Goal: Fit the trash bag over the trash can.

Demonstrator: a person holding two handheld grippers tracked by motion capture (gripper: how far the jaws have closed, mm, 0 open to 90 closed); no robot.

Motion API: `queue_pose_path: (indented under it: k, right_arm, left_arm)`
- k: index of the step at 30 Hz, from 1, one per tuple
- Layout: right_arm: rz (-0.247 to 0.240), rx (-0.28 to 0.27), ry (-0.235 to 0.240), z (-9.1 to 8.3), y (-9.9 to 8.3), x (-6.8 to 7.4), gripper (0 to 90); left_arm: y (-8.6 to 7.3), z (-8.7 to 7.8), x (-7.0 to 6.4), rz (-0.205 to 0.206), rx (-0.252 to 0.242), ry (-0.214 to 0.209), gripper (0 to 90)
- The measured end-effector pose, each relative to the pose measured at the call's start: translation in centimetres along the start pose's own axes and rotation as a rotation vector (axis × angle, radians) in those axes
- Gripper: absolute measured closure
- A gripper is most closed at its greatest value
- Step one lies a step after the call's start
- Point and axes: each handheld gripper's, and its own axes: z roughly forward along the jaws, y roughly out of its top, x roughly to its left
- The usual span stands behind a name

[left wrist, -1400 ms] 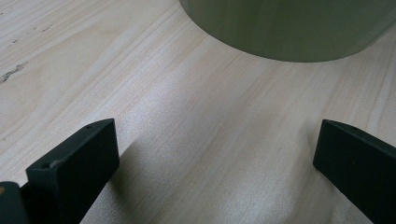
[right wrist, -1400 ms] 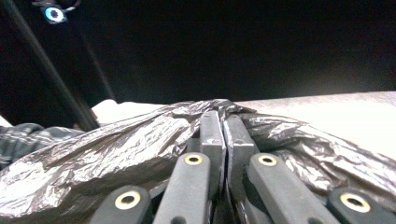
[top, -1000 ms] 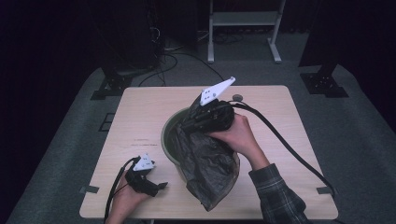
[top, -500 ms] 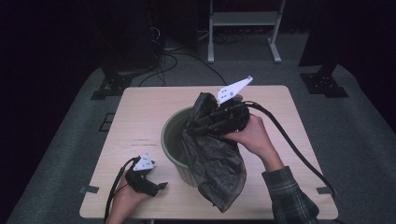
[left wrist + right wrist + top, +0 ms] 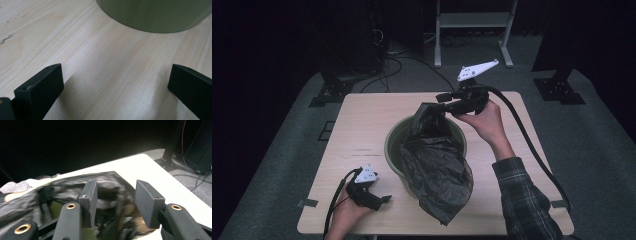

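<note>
1. Tongs nearest the person come first: the left tongs [image 5: 384, 199] lie low on the table [image 5: 362, 120] with their jaws wide apart and nothing between them. In their own view only bare wood shows between the jaws. I judge they are parked, waiting for a turn.
2. Just ahead of the left tongs stands the green bin [image 5: 389, 145], its wall close in front of the jaws. It sits mid-table, probably so both hands can reach its rim.
3. Over the bin hangs the black bag [image 5: 437, 165]. Its lower end spills over the near rim onto the table, to the right of the left tongs. Its top corner is pulled up to the tips of the right tongs [image 5: 442, 97].
4. Farthest off, the right tongs are raised above the far rim. In their own view the jaws stand apart, with the bag just beyond them. How the bag is caught I cannot tell. The lift looks meant to shake its mouth loose for lining the bin.
</note>
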Motion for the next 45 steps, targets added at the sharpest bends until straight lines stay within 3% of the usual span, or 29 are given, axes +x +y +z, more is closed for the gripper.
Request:
queue_pose_path:
  k: [2, 4, 6, 10, 13, 17, 20, 23, 25, 31, 37, 45]
  right_arm:
    - [0.016, 0.019, 0.004, 0.7, -0.2, -0.7, 54.5]
    - [0.029, 0.057, 0.034, 1.7, -0.7, -1.1, 68.8]
    - [0.011, 0.08, 0.059, 2.4, -1.0, -0.7, 79.2]
    - [-0.025, 0.142, 0.097, 3.6, -1.5, 0.5, 86.3]
    - [-0.047, 0.197, 0.112, 4.5, -2.0, 1.2, 86.0]
    - [-0.045, 0.205, 0.13, 4.7, -2.5, 1.6, 72.2]
    - [-0.028, 0.159, 0.115, 3.6, -2.6, 1.5, 59.8]
    - [-0.025, 0.106, 0.11, 1.8, -2.5, 2.0, 55.2]
    - [-0.016, 0.079, 0.133, 0.7, -2.5, 2.3, 53.1]
    - [-0.018, 0.098, 0.157, -2.2, -3.6, 4.0, 45.1]
    - [-0.015, 0.08, 0.133, -5.2, -5.6, 4.9, 44.8]
    - [0.055, 0.033, 0.129, -7.8, -9.0, 4.8, 46.0]
  left_arm:
    - [0.0, 0.0, 0.0, 0.0, 0.001, 0.0, 0.0]
    - [0.0, 0.0, 0.0, 0.0, 0.0, 0.0, 0.0]
    - [0.0, 0.0, 0.0, 0.001, 0.0, 0.0, 0.0]
    - [0.0, 0.0, 0.0, 0.001, 0.001, 0.0, 0.0]
    - [0.0, 0.0, 0.0, 0.0, 0.0, 0.0, 0.0]
    - [0.0, 0.0, 0.0, 0.001, 0.001, 0.0, 0.0]
    - [0.0, 0.0, 0.0, 0.0, 0.0, 0.0, 0.0]
    - [0.0, 0.0, 0.0, 0.001, 0.001, 0.0, 0.0]
    - [0.0, 0.0, 0.0, 0.001, 0.001, 0.0, 0.0]
    - [0.0, 0.0, 0.0, 0.0, 0.001, 0.001, 0.0]
    - [0.0, 0.0, 0.0, -0.001, 0.0, 0.002, 0.0]
    - [0.0, 0.0, 0.0, -0.001, 0.001, 0.002, 0.0]
